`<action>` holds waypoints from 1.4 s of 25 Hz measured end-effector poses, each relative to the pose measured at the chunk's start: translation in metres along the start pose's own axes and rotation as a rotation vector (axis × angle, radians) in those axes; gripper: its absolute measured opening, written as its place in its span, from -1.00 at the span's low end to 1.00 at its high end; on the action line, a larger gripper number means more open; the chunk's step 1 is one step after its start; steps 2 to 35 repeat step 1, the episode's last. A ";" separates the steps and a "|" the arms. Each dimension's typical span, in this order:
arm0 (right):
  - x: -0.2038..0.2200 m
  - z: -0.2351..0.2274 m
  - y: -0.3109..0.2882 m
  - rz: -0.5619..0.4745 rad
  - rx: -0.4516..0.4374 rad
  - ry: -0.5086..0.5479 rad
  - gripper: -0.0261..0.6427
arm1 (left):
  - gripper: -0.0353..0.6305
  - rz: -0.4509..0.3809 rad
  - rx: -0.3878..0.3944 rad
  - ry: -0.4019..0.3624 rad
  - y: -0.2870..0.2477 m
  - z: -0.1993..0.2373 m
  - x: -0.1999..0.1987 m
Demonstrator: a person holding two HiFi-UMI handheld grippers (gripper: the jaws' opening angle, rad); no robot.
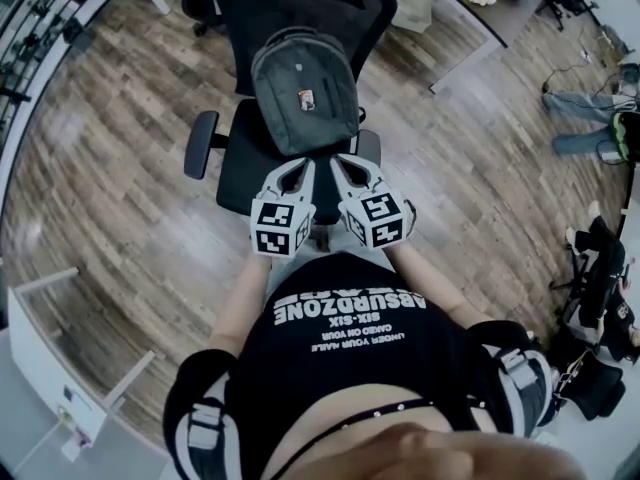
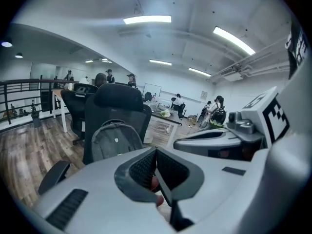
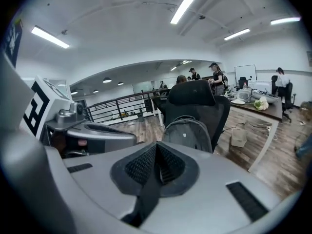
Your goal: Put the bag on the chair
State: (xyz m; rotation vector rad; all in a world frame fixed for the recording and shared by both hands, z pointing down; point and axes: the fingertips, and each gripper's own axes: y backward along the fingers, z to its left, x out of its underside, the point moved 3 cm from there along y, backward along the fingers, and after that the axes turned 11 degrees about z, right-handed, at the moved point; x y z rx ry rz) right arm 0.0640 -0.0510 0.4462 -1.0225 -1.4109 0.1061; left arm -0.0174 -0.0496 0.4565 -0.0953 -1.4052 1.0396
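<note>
A grey backpack (image 1: 305,93) stands upright on the black office chair (image 1: 238,168), leaning against its backrest. It also shows ahead in the left gripper view (image 2: 114,141) and in the right gripper view (image 3: 188,132). My left gripper (image 1: 303,164) and right gripper (image 1: 341,161) sit side by side at the seat's front edge, just short of the bag's bottom. Both are shut, and nothing shows between the pads of the left (image 2: 156,150) or the right (image 3: 156,146). The bag looks free of both.
A desk (image 1: 480,13) stands behind the chair to the right, with a cardboard box (image 3: 239,137) under it. Bags and gear (image 1: 600,298) lie on the floor at the right. A white shelf unit (image 1: 50,368) is at the near left, a railing (image 1: 35,28) at the far left.
</note>
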 end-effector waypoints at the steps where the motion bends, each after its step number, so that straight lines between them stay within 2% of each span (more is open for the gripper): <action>1: 0.003 0.002 0.002 0.004 0.005 0.013 -0.88 | -0.84 0.018 0.016 0.004 0.000 -0.003 0.003; 35: 0.003 0.002 0.002 0.004 0.005 0.013 -0.88 | -0.84 0.018 0.016 0.004 0.000 -0.003 0.003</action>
